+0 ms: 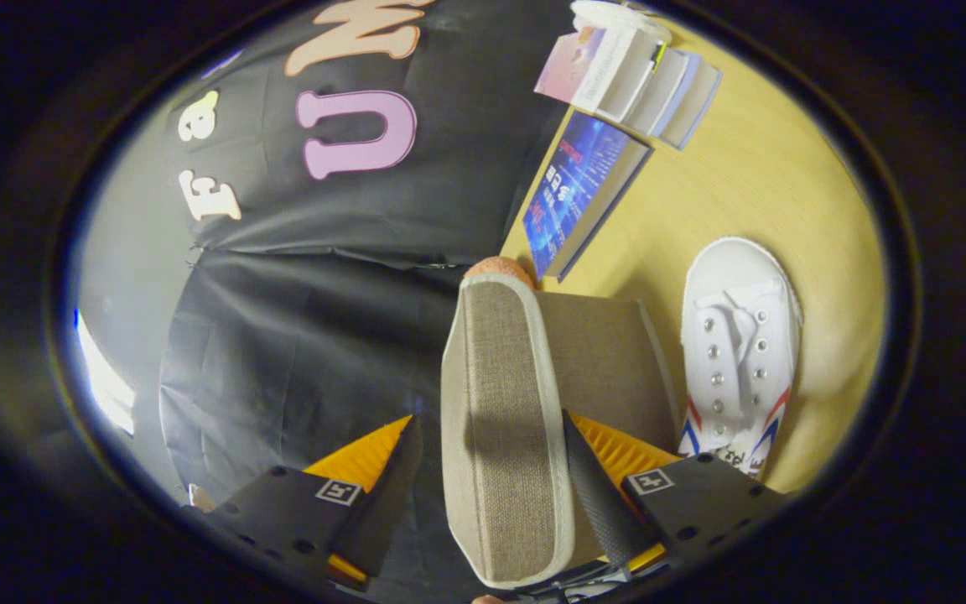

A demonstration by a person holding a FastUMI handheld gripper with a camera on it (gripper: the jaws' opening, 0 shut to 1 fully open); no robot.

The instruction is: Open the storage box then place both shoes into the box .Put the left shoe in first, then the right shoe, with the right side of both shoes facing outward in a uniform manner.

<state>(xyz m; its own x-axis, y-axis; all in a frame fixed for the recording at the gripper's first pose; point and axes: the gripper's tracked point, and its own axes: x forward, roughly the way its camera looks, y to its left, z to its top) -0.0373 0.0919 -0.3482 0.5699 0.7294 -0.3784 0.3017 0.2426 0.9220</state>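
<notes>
The tool (491,486) is open, with the raised lid (504,419) of the storage box (609,361) between its fingers. A white shoe (739,352) lies on the tabletop (751,176), right of the tool.

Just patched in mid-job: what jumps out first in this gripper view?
The beige fabric lid of the storage box stands raised on edge between the open gripper fingers, nearer one finger. A white shoe lies on the wooden table beside the box, with books beyond it.
</notes>
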